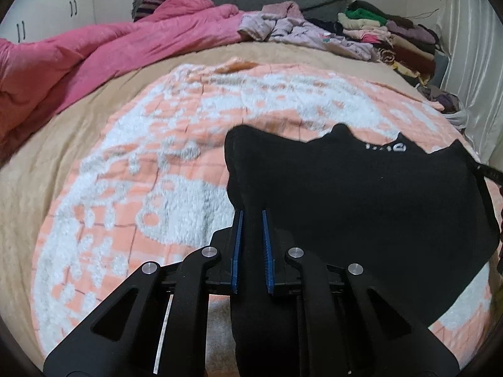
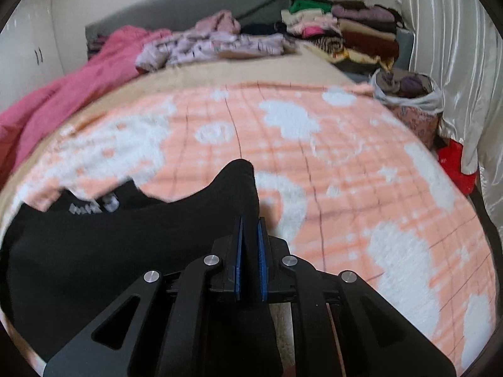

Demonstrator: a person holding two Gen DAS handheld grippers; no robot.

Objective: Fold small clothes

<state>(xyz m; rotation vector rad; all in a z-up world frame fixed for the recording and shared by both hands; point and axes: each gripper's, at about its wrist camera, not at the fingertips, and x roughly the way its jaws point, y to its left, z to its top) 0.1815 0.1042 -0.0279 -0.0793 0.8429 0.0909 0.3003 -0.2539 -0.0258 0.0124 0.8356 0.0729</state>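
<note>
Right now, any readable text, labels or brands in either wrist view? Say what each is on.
White print on the black garment, near its far edge: lettering visible at in the left wrist view and again in the right wrist view, but upside down and too blurred to read.
No other words, numbers or signs in either view.

A garment [image 1: 361, 194] lies on a blanket [image 1: 157, 157] spread over a bed [image 1: 94, 94], near the front. The left gripper [image 1: 251, 216] clamps its left corner, the right gripper [image 2: 250, 223] its right corner. Far left lies a bunched quilt [image 1: 94, 50]; far right, a stack of clothes [image 1: 393, 34], loose clothes [image 1: 283, 28] between them.
</note>
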